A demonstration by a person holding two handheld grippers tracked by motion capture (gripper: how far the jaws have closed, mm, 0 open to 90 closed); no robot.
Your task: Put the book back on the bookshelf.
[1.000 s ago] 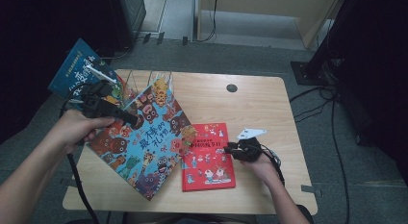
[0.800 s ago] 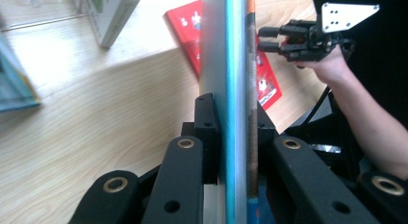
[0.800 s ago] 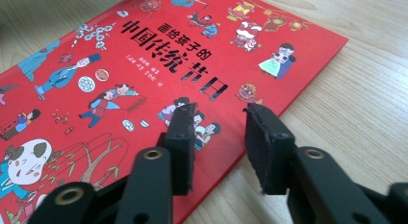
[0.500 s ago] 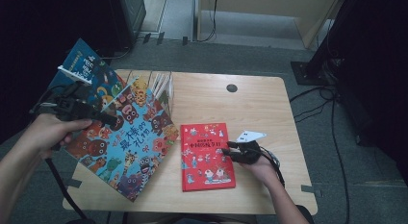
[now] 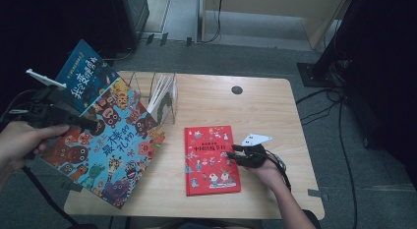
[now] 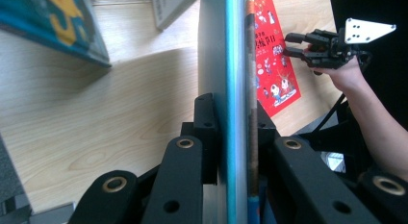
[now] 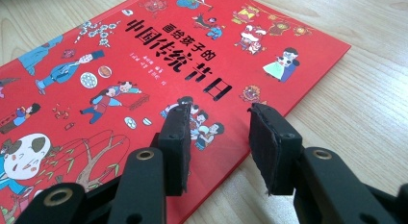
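Lying under right tool [image 7: 216, 137]: red book [image 7: 144, 65]

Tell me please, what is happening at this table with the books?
A person works with a gripper in each hand. The left gripper is shut on the edge of a large colourful picture book and holds it tilted over the table's left side. The right gripper is open, its fingers just above the right edge of a red book lying flat on the table.

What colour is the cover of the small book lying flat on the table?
Red, with small cartoon figures; the book shows best in the right gripper view.
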